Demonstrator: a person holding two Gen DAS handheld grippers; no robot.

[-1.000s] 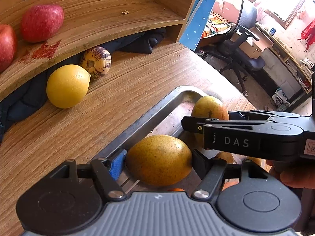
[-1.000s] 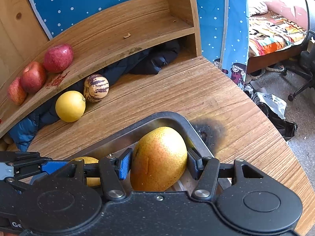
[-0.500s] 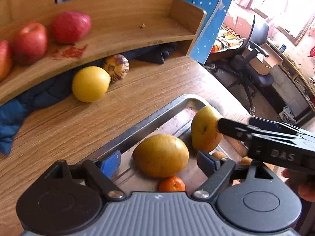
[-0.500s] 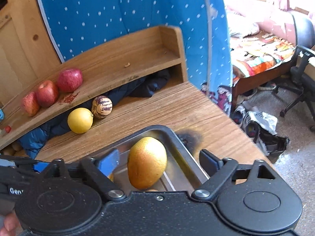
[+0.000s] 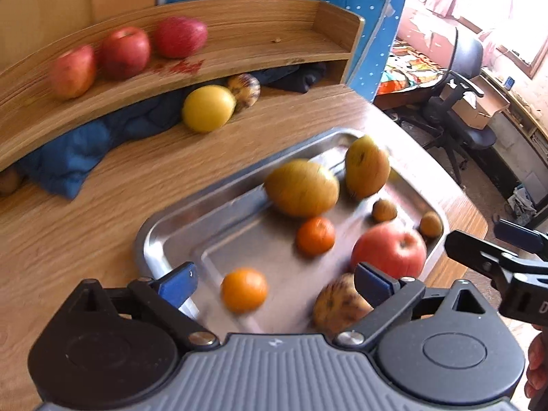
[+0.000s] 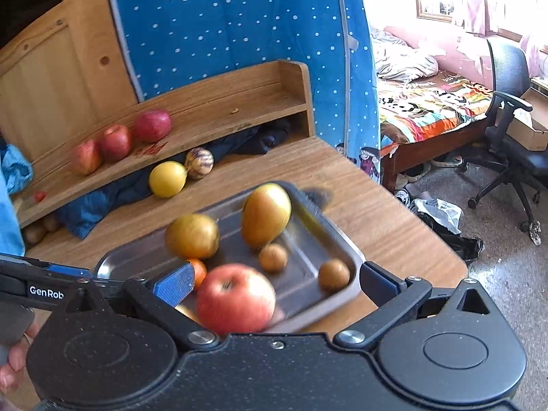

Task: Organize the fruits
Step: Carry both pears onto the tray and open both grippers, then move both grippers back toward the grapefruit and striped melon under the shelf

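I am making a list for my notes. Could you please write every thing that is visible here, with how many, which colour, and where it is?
tray: one, silver metal, on the wooden table
pears: two, yellow-brown, far end of tray
tangerines: two, orange, in tray
tray apple: one, red, near right side of tray
small brown fruits: two, right side of tray
striped fruit: one, tan, near edge of tray
shelf apples: three, red, on wooden shelf
yellow fruit: one, on table under shelf
striped melon: one, beside the yellow fruit
blue cloth: under shelf
office chair: one, dark, on floor
left gripper: open, empty
right gripper: open, empty
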